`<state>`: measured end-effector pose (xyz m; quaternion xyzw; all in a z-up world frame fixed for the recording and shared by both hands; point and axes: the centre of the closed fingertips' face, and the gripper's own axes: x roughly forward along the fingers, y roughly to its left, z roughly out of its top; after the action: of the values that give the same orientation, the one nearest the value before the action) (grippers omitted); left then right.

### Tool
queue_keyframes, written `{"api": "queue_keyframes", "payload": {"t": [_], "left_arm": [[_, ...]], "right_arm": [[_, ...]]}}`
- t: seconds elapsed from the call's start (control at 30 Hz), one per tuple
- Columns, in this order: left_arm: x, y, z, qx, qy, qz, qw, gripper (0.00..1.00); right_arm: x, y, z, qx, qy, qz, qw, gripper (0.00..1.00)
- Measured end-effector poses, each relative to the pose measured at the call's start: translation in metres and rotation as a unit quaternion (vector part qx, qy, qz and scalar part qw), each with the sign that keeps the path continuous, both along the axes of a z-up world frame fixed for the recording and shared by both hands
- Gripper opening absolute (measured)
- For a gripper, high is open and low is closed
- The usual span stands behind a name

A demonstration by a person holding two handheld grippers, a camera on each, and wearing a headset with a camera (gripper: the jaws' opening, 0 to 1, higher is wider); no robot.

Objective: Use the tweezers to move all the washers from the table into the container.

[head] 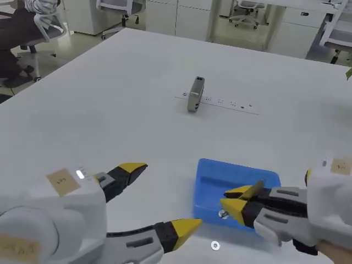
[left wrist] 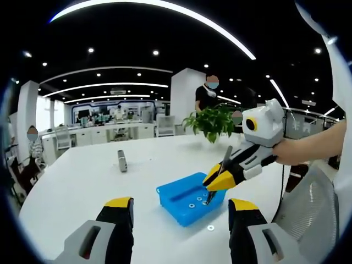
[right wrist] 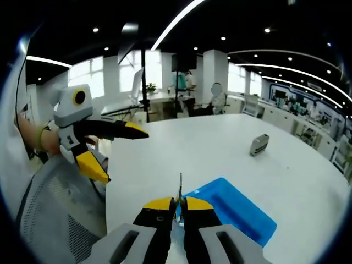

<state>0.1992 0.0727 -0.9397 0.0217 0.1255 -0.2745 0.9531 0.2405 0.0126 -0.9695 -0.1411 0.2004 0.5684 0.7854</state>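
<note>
A smooth white table (head: pixel 110 99) is seen in a big office with chairs (head: pixel 118 8). The left gripper (head: pixel 171 193) is held wide apart. One small round washer (head: pixel 215 246) is left on the table, just beside the blue plastic container (head: pixel 220 173). Thin metal tweezers (head: pixel 254 190) are squeezed tight by the right gripper (head: pixel 225 199).

No text can be read. A tan sticker (head: pixel 62 181) on top of the left gripper (head: pixel 165 195) bears faint marks, too blurred to make out, as does a pale sticker (head: pixel 342 166) on the right gripper (head: pixel 230 201). A thin strip (head: pixel 228 103) on the far part of the desk (head: pixel 110 99) carries small dark marks, too small to tell.
</note>
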Motion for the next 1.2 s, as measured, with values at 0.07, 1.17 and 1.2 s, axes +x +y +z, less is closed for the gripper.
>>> {"api": "queue_keyframes", "payload": {"t": [0.07, 1.17, 1.2], "left_arm": [[0.0, 0.0, 0.0, -0.001, 0.001, -0.001, 1.0, 0.7], [0.0, 0.0, -0.001, -0.007, 0.004, -0.003, 1.0, 0.7], [0.0, 0.0, -0.001, -0.008, 0.004, -0.003, 1.0, 0.7]], "right_arm": [[0.008, 0.003, -0.002, -0.002, 0.001, -0.005, 1.0, 0.03], [0.06, 0.022, -0.061, -0.065, 0.043, -0.008, 0.9969, 0.03], [0.061, 0.022, -0.064, -0.067, 0.047, -0.009, 0.9966, 0.03]]}}
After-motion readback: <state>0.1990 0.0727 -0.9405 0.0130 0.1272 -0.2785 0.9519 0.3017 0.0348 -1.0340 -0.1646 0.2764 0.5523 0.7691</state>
